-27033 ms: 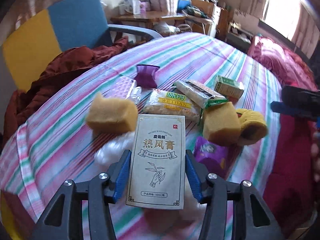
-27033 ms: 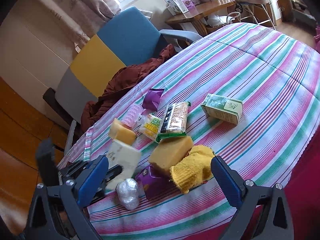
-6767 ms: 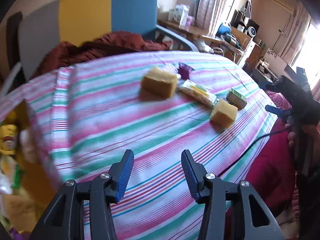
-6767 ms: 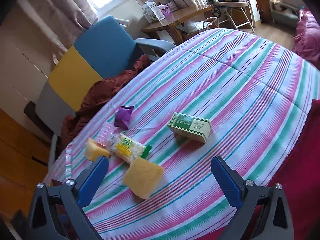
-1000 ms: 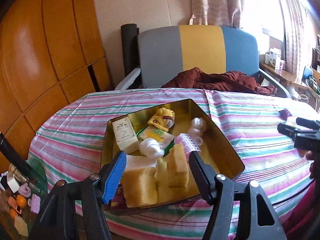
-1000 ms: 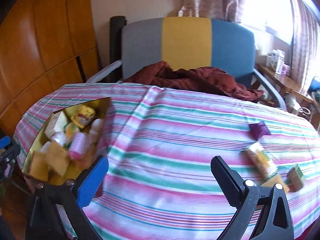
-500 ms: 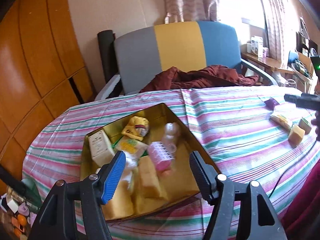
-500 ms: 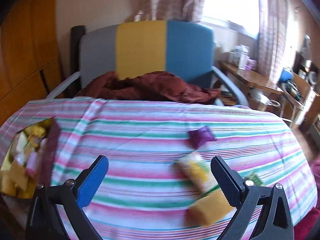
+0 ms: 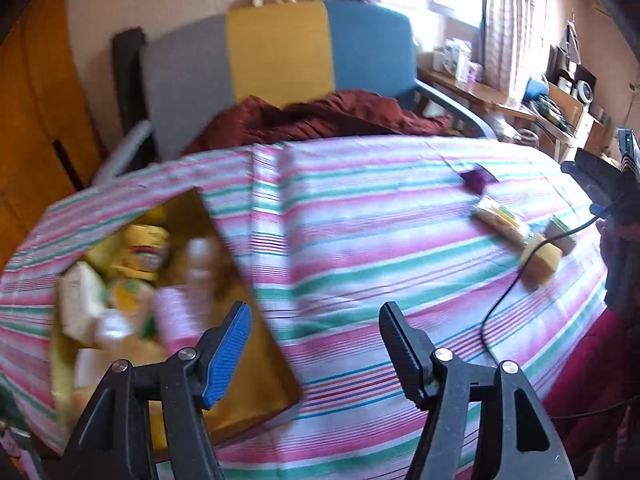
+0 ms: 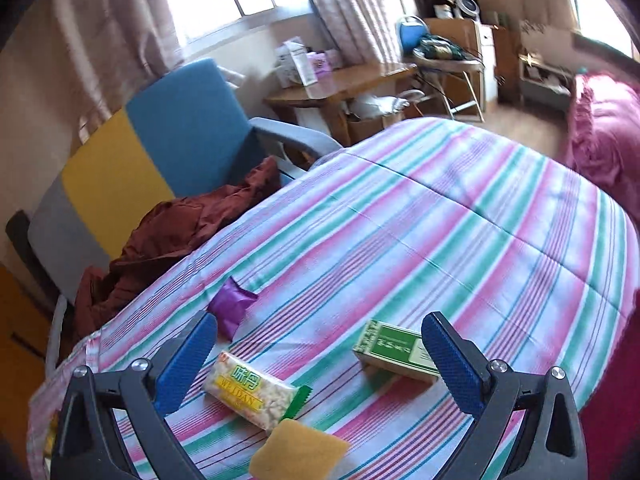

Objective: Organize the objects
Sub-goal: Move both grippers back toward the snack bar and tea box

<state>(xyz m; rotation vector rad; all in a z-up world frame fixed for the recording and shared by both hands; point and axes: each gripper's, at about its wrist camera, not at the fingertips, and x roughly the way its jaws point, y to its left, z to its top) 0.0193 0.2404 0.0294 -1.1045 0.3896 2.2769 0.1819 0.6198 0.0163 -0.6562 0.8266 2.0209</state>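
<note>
Left wrist view shows the left tool [image 9: 314, 334] with its jaws standing wide and nothing between them; a second ago a yellow sponge sat between those jaws over the gold tin [image 9: 256, 376], and now the tin has slid to the lower left of the frame. That sponge looks to be delivered, so one more item seems sorted. The tin is blurred, but it holds a white box [image 9: 76, 300], a pink roller [image 9: 174, 316], a yellow cloth [image 9: 146, 250] and other soft shapes I cannot tell apart.

Right wrist view has swung from the tin to the leftovers on the striped cover [image 10: 440, 220]. The right tool [image 10: 320, 350], jaws wide and empty, hangs over a snack packet [image 10: 250, 394], a green box [image 10: 394, 350] and a sponge [image 10: 298, 452] at the bottom centre, with a purple pouch [image 10: 232, 308] just above the left finger. These four are probably next for the tin.
</note>
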